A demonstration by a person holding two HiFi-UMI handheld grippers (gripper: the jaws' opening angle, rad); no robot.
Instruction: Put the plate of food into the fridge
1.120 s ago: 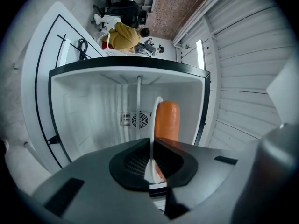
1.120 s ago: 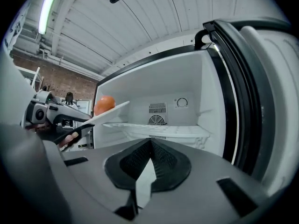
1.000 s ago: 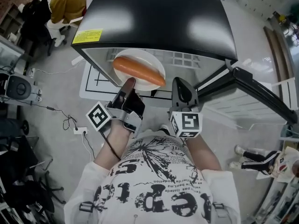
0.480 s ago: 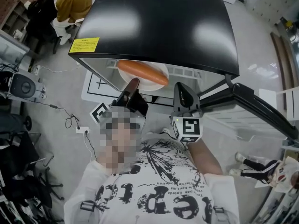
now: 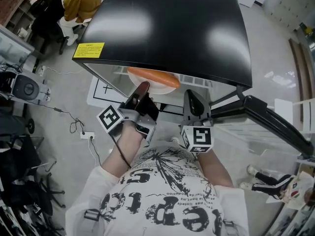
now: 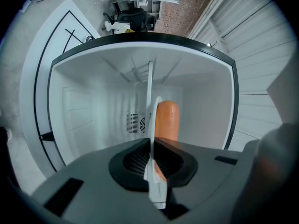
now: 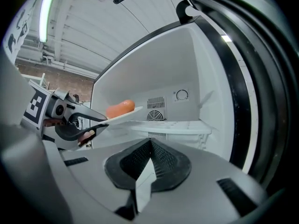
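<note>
Plate [image 5: 162,88] rim clamped in left gripper [image 5: 141,88], right gripper [image 5: 193,96] closed, empty at 3 o'clock; advise level advance toward 12 o'clock over fridge shelf [image 7: 173,126], lest sausage [image 5: 147,74] roll.

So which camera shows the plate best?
The right gripper view: the plate shows side-on, sausage on top, at the fridge opening. The head view catches only its near rim under the fridge top; the left gripper view sees it edge-on.
</note>
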